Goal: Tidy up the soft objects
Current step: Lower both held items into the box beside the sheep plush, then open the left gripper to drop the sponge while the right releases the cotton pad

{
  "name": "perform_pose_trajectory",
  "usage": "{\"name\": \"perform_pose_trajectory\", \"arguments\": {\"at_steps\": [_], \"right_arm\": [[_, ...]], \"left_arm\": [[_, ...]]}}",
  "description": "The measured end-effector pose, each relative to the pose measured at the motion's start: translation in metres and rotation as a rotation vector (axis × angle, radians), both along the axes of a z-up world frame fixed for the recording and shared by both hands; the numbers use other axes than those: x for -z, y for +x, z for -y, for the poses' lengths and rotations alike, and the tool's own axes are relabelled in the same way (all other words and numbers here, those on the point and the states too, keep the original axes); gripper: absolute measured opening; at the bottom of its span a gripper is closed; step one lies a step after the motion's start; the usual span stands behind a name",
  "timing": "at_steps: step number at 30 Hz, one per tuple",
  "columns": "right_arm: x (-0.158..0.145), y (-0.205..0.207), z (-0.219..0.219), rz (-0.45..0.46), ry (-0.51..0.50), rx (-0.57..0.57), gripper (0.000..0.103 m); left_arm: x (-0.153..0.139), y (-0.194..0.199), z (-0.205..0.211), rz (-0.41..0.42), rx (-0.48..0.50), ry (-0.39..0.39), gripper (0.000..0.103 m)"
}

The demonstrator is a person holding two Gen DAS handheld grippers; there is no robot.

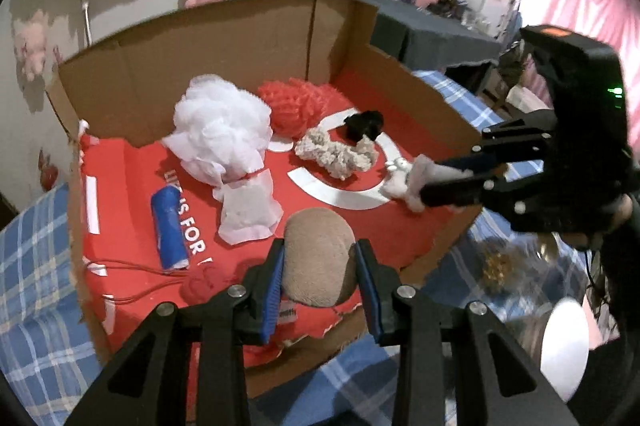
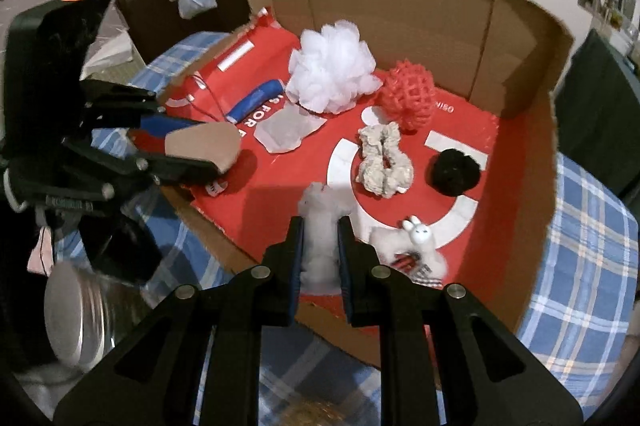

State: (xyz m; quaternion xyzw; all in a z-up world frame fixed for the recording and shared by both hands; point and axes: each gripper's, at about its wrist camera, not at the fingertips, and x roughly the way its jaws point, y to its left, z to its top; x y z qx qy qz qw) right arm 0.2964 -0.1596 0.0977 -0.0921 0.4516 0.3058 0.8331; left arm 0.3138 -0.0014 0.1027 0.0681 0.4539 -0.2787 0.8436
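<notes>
Left wrist view first: the left gripper (image 1: 320, 284) sits at the bottom centre with its jaws partly closed, squeezing a tan, fuzzy, egg-shaped plush pad (image 1: 318, 256) whose long axis runs up the frame, away from the camera. Behind it is a cardboard box (image 1: 224, 38) lined with a red printed sheet (image 1: 360, 210). On the sheet there's a white mesh bath pouf (image 1: 222, 126), fluffy and round, with a red net sponge (image 1: 296, 102) just to its right. A beige knitted scrunchie (image 1: 340, 152) touches a black fuzzy scrunchie (image 1: 364, 124) at centre. A blue cloth roll (image 1: 170, 222) lies at lower left, long axis near vertical in the frame. At right, the right gripper (image 1: 420, 186) pinches a white fluffy toy (image 1: 404, 180) over the box's right edge.

Right wrist view: the right gripper (image 2: 320, 250) at bottom centre is clamped tight on that white fluffy toy (image 2: 322, 226), which sticks up out of the fingers. A small white bunny plush (image 2: 418, 246) hangs from the toy at the right finger. The left gripper (image 2: 224, 152) comes in from the left with the tan pad (image 2: 200, 144), flat face up, long axis pointing right. Blue plaid bedding (image 2: 588, 266) surrounds the box, and a shiny metal tin (image 2: 76, 310) sits at lower left.
</notes>
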Motion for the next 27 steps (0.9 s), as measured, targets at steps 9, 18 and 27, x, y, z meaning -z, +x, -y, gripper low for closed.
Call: {"name": "perform_pose_trajectory", "arguments": {"at_steps": [9, 18, 27], "right_arm": [[0.015, 0.034, -0.023, -0.158, -0.047, 0.088, 0.015], [0.035, 0.052, -0.028, -0.284, -0.084, 0.131, 0.016], [0.043, 0.059, -0.038, -0.303, -0.136, 0.144, 0.019]], "left_arm": [[0.015, 0.025, 0.023, -0.129, -0.089, 0.056, 0.038], [0.029, 0.039, 0.028, -0.178, -0.121, 0.097, 0.043], [0.038, 0.043, 0.030, -0.188, -0.127, 0.117, 0.055]]}}
